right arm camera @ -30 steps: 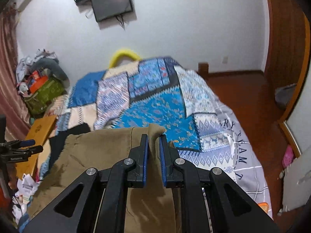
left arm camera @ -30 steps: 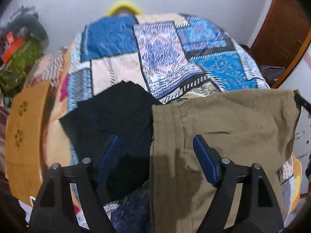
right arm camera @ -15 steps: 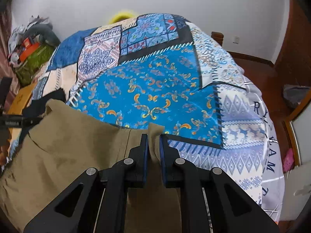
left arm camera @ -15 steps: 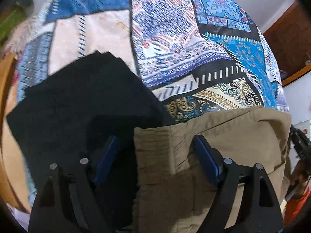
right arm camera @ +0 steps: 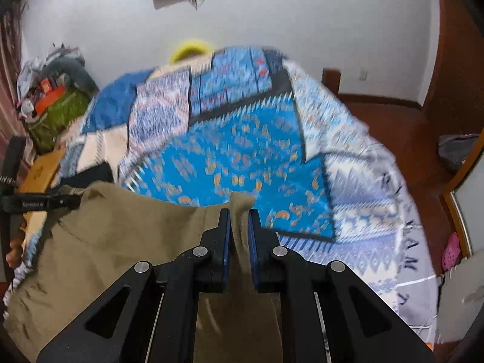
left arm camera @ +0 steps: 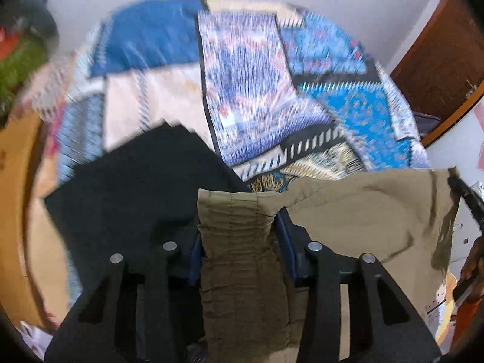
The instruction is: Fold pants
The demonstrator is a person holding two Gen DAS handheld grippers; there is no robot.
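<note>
The olive-khaki pants [left arm camera: 357,211] hang spread between my two grippers above the patchwork bedspread [left arm camera: 260,90]. My left gripper [left arm camera: 239,236] is shut on the bunched elastic waistband [left arm camera: 236,211] at one corner. My right gripper [right arm camera: 239,230] is shut on the other corner of the khaki pants [right arm camera: 121,236]. In the right wrist view the left gripper [right arm camera: 42,203] shows at the far left, holding the cloth's corner. In the left wrist view the right gripper's tip [left arm camera: 466,193] shows at the far right.
A folded black garment [left arm camera: 133,193] lies on the bed at the left, below the pants. A cardboard box [left arm camera: 18,211] stands left of the bed. A pile of bags and clothes [right arm camera: 51,99] sits by the wall. Wooden doors [left arm camera: 438,51] stand right.
My left gripper's jaws have closed from wide open onto the waistband. Both grippers have tilted up, so the wall shows again. The right gripper has kept its hold.
</note>
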